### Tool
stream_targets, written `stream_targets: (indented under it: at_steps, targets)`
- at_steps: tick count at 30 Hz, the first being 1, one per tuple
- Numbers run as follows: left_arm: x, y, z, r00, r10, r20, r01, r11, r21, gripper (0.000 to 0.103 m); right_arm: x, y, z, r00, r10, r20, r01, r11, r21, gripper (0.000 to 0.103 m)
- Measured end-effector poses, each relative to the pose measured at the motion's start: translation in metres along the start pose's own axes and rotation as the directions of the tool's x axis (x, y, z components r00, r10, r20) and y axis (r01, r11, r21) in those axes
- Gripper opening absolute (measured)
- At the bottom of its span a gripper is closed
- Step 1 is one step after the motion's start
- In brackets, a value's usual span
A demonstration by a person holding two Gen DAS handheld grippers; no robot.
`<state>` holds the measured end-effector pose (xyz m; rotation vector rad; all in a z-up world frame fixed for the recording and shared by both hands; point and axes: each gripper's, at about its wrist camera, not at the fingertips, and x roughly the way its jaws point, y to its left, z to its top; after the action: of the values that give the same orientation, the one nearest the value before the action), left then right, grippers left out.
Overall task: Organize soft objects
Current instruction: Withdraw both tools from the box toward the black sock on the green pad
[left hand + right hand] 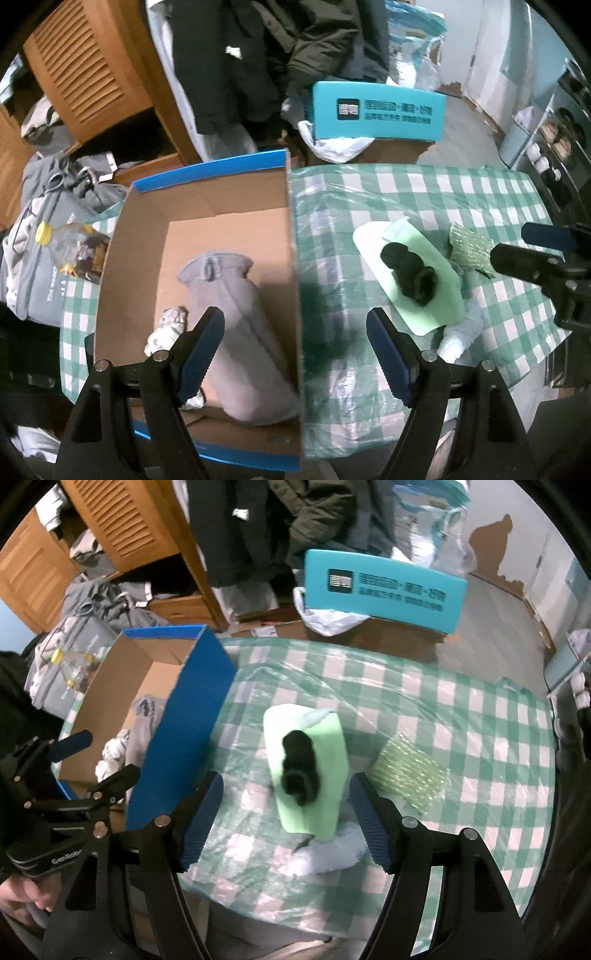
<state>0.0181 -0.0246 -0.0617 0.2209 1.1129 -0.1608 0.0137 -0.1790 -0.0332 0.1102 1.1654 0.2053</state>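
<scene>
Green-checked tablecloth (461,709) under clear plastic; cardboard box (155,229) at left; louvred wardrobe (85,70) behind; both grippers agape, empty.

The box (236,206) was matt brown cardboard with a glossy blue outside. Inside lay a soft grey fleece pouch (236,317). The checked tablecloth (461,716) wore shiny, wrinkled clear plastic. The green pad (325,746) looked smooth and matt, the black bundle (301,768) fuzzy.

Your right claw (286,814) hangs open, empty, over the checked cloth (461,709). Just ahead between its fingers lies a black sock (300,764) on a green pad (325,738); the box (177,716) stands left.
</scene>
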Motion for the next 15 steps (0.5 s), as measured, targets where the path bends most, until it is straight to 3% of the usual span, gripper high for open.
stream_targets:
  at_steps: [15]
  targets:
    - [0.018,-0.042,0.001,0.999,-0.007,-0.052,0.011,0.997,0.072,0.086,-0.005,-0.064,-0.015,0.999,-0.047,0.002,0.046,0.995,0.094,0.071]
